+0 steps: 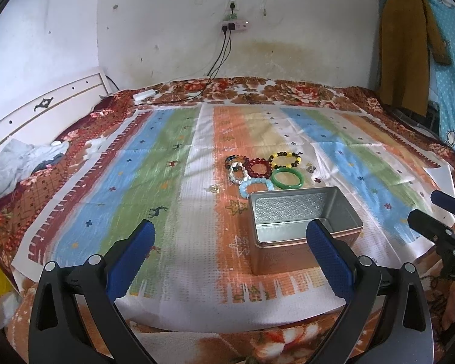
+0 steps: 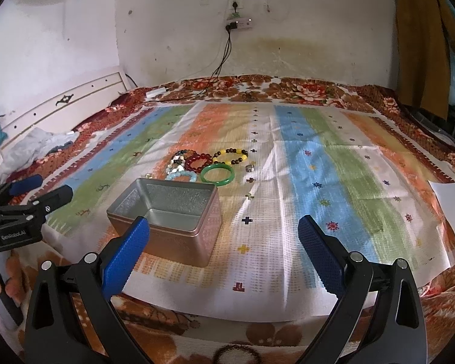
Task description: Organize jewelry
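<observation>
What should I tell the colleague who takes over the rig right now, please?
Left gripper: open, empty, hovering before the tin.
Right gripper: open, empty, hovering beside it.
The open metal tin sits empty on the striped cloth.
Just behind it lie the green bangle, red bead bracelet, yellow-and-dark bead bracelet, pale blue bracelet, two more beaded ones, and a ring.
Done: nothing is in the tin. Left: everything.

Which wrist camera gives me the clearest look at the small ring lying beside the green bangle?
The right wrist view. There the ring lies in the open on the cloth, apart from the green bangle, and its band shape is readable. In the left wrist view the ring is also unobstructed but smaller and blurrier, showing only as a pale speck.
</observation>
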`<control>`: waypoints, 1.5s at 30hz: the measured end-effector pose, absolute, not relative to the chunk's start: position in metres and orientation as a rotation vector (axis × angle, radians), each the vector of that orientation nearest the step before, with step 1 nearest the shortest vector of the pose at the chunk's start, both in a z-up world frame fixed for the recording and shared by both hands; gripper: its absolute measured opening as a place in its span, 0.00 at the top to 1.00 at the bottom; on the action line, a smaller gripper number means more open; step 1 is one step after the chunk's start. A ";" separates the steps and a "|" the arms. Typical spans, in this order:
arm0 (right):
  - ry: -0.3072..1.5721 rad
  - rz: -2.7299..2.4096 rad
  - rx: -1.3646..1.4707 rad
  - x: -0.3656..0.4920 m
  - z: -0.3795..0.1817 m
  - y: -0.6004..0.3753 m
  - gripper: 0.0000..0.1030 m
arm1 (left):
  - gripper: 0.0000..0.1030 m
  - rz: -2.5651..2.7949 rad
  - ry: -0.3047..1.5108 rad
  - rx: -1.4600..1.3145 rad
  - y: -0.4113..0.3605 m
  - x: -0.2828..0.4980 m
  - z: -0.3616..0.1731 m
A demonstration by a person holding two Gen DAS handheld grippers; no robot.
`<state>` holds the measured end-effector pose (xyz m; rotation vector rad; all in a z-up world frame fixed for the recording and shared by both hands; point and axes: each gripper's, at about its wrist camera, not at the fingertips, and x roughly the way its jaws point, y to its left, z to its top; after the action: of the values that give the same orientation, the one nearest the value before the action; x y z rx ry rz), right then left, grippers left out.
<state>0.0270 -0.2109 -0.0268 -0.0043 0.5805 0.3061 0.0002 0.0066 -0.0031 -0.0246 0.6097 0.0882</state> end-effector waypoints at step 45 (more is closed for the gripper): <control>0.667 0.348 -0.031 0.104 -0.013 -0.210 0.04 | 0.05 0.092 0.780 0.044 0.025 0.083 -0.002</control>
<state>0.1039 -0.2105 -0.0133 -0.0306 0.6670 0.3484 0.0825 0.0246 -0.0024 0.0443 0.7799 0.0921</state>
